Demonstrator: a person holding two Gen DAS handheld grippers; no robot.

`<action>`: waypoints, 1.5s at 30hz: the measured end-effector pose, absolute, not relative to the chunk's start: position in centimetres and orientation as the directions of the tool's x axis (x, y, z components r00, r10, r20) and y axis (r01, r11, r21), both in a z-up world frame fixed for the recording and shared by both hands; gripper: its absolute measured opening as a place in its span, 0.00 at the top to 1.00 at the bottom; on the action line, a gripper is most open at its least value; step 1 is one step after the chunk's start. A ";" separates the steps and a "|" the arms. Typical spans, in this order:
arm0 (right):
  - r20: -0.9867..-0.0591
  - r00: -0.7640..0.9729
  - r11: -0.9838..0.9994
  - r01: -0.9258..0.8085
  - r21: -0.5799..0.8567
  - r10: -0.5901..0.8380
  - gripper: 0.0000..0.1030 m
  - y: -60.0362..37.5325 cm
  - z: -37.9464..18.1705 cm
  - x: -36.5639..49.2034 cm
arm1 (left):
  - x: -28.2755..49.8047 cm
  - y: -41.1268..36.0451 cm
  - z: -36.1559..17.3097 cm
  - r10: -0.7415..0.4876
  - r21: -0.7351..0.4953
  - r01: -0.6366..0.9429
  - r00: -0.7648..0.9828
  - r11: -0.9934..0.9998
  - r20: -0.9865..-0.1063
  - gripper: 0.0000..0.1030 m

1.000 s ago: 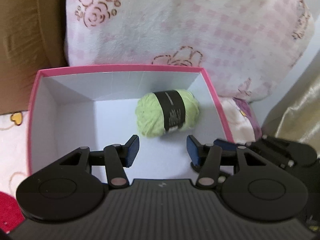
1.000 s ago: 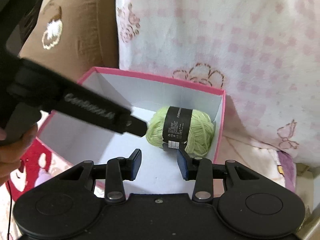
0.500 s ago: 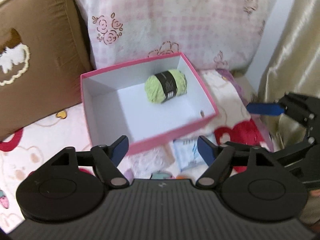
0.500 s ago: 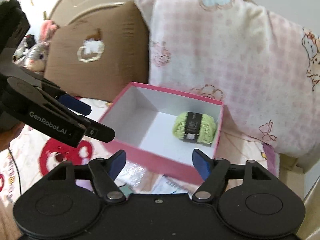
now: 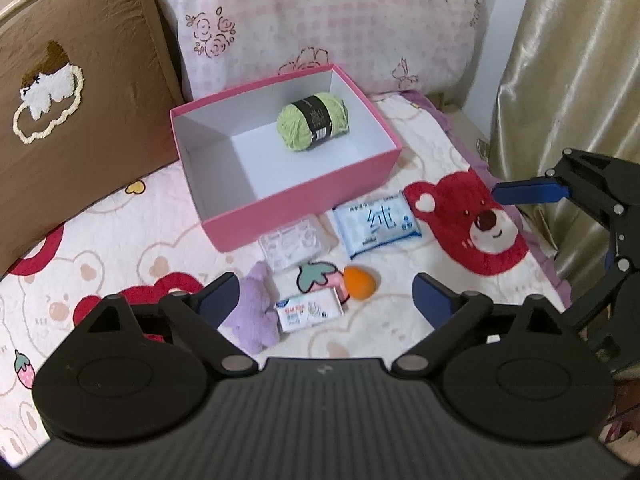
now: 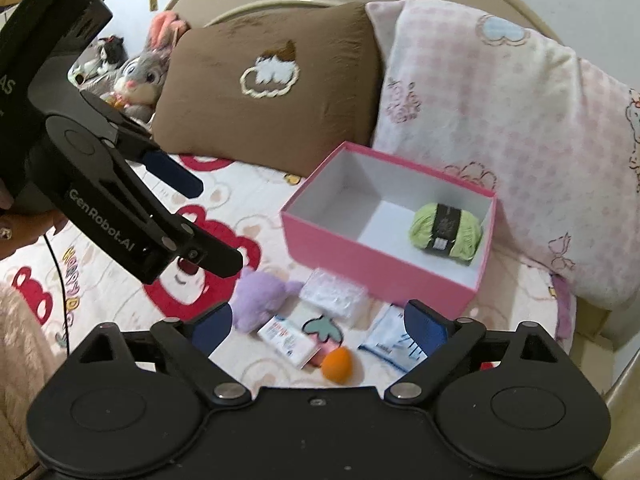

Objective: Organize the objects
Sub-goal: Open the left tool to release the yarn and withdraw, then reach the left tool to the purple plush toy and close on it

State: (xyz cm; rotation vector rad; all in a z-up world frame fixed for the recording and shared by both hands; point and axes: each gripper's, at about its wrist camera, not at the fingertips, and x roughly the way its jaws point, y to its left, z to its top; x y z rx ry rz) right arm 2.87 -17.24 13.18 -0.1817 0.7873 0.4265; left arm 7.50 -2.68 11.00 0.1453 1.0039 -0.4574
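**Both grippers wide apart above the bed, yarn in the box**

The left gripper (image 5: 324, 300) and right gripper (image 6: 318, 326) hang spread wide, holding nothing. Ahead of both, the green yarn ball (image 5: 313, 122) lies inside the pink box (image 5: 304, 208). Nearer their fingertips lie a purple plush (image 5: 256, 316), an orange sponge (image 5: 360, 283) and a tissue pack (image 5: 376, 224).

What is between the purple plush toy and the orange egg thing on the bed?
In the left wrist view, a small white packet and a strawberry-shaped pad lie between the purple plush toy and the orange sponge.
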 end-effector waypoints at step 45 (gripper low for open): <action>-0.699 0.570 0.860 -0.493 0.130 0.432 0.05 -5.9 -6.3 9.6 | 10.7 7.1 -9.5 -0.415 -0.411 0.128 0.515 0.903 -0.750 0.08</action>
